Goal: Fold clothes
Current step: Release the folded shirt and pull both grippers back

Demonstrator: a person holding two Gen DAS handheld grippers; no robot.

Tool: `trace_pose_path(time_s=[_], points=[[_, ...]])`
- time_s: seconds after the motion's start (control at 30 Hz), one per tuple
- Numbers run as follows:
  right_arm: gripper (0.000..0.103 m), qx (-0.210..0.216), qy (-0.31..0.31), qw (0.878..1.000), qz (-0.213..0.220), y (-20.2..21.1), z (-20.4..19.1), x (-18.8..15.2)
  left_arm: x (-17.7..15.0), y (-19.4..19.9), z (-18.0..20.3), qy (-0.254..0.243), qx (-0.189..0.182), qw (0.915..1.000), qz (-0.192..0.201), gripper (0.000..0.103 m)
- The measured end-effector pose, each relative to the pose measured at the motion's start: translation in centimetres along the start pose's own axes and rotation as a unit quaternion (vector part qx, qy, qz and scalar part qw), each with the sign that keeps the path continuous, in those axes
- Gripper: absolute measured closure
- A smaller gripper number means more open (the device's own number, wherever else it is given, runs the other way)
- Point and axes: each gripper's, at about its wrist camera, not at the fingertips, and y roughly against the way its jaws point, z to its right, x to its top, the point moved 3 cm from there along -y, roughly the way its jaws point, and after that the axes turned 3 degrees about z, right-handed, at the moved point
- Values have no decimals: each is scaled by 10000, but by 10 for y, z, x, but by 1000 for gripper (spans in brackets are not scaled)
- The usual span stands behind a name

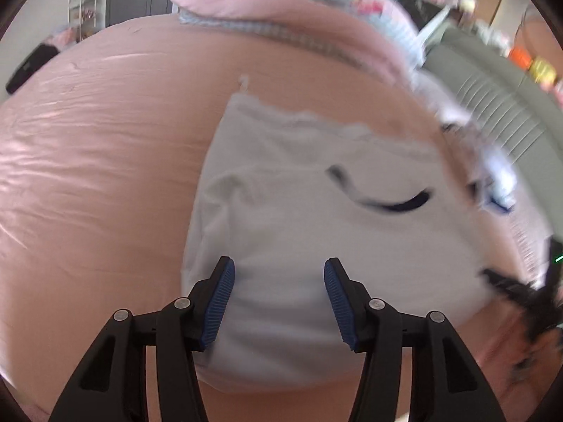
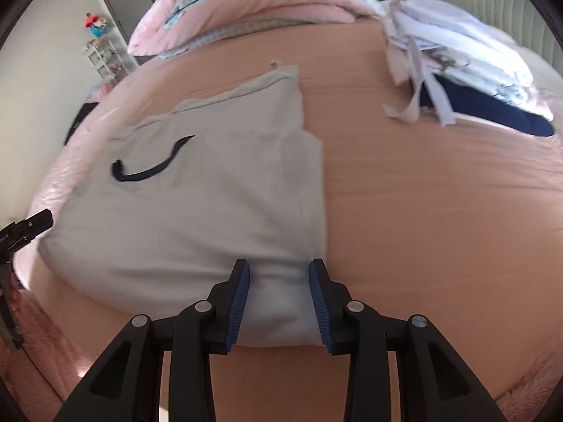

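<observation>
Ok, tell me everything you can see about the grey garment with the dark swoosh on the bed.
The grey garment is soft, matte, sweatshirt-like fabric, folded into a rough rectangle and lying flat on the pink bed sheet. A dark curved swoosh marks its top face. Layered folds show at the far end. The right gripper straddles its near corner with fingers apart; the left gripper is open over its near edge.

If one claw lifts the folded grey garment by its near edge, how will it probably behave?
The grey garment looks soft and creased, so it would probably sag and partly unfold. It seems light, lying in thin layers. On the smooth pink sheet it may slide when pushed.
</observation>
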Motion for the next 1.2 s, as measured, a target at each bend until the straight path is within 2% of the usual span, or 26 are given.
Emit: trace_pose_path(time_s=[0.03,0.13,0.2,0.23,0.33,0.47,0.53,0.6,0.63,0.7,0.77,0.8,0.87,0.93,1.0,1.1,1.2], points=[[64,-11,-2,10000,-22,2,3,0,1,-8,-6,41,131,9999,-43,51],[61,-227,-107,9997,-43,9,10,-5,7,-7,-25,486,60,9988,92,50],[61,-629,-47,9980,47,18,10,-7,12,4,-27,481,252,9979,364,52],[61,-802,-13,9967,113,23,10,-9,14,9,-23,434,168,9976,513,52],[61,-960,116,9941,490,40,0,-7,12,25,-3,253,-575,9945,841,52],[58,-602,551,9937,769,46,-29,-3,8,14,25,-91,-1145,9908,715,52],[58,-664,627,9949,427,27,-34,-8,4,4,24,-93,-967,9940,512,52],[58,-745,599,9952,203,14,-31,-12,-2,-3,15,-151,-436,9983,352,52],[52,-784,519,9954,193,12,-26,-14,-4,-4,7,-108,-149,9993,331,52],[45,-905,199,9956,105,17,-8,-14,-4,1,-13,256,297,9985,381,52],[44,-769,-177,9968,87,24,7,-15,-5,12,-35,802,447,9946,489,52],[44,-731,-302,9968,132,28,11,-14,-6,17,-44,1042,339,9926,520,52],[44,-671,-309,9967,329,38,11,-9,-1,20,-52,1215,15,9915,464,51],[44,-250,-246,9985,429,43,5,3,7,21,-54,1255,-256,9910,394,51],[44,1,-191,9992,343,37,4,24,24,16,-49,1120,-470,9921,321,51],[44,116,-154,9996,207,18,6,67,55,-2,-38,1036,-816,9911,171,50],[44,259,-69,9996,-26,-13,8,106,88,-35,-31,874,-782,9931,60,50]])
